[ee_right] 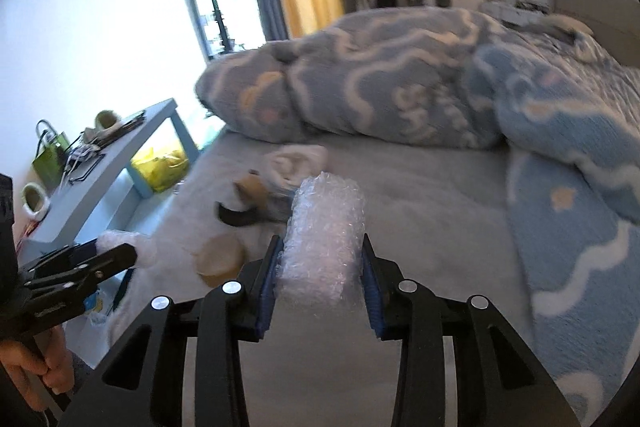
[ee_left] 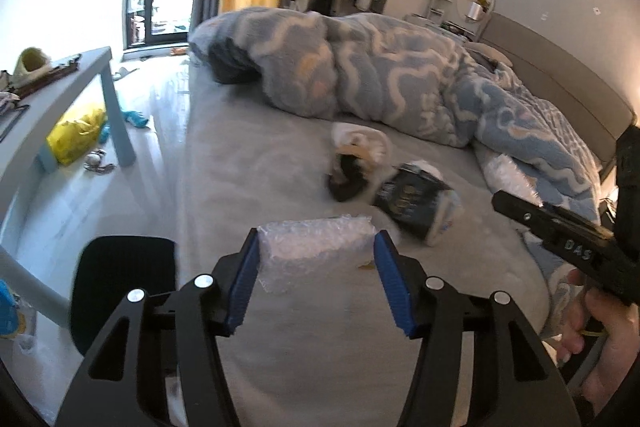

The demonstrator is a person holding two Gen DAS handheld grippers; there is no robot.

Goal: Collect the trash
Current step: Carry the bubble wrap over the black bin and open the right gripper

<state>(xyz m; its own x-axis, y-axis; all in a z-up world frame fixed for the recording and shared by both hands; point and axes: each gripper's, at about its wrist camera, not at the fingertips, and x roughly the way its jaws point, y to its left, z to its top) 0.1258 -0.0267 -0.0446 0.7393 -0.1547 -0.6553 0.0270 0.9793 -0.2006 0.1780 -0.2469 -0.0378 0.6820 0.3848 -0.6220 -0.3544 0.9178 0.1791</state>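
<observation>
Right now each hand-held gripper pinches its own roll of bubble wrap above the bed (ee_left: 280, 327): your left hand-held gripper (ee_left: 316, 283) clamps a wide bubble wrap piece (ee_left: 316, 255), your right hand-held gripper (ee_right: 322, 283) a narrower bubble wrap roll (ee_right: 324, 239). Both are soft and springy, so a loosened squeeze could let them slip out. The left piece's long axis runs left to right between the pads; the right roll points far, away from you. A dark packet (ee_left: 412, 203) lies on the bed beyond.

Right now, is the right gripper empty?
No, the right gripper has a piece of bubble wrap clamped between its blue pads.
</observation>
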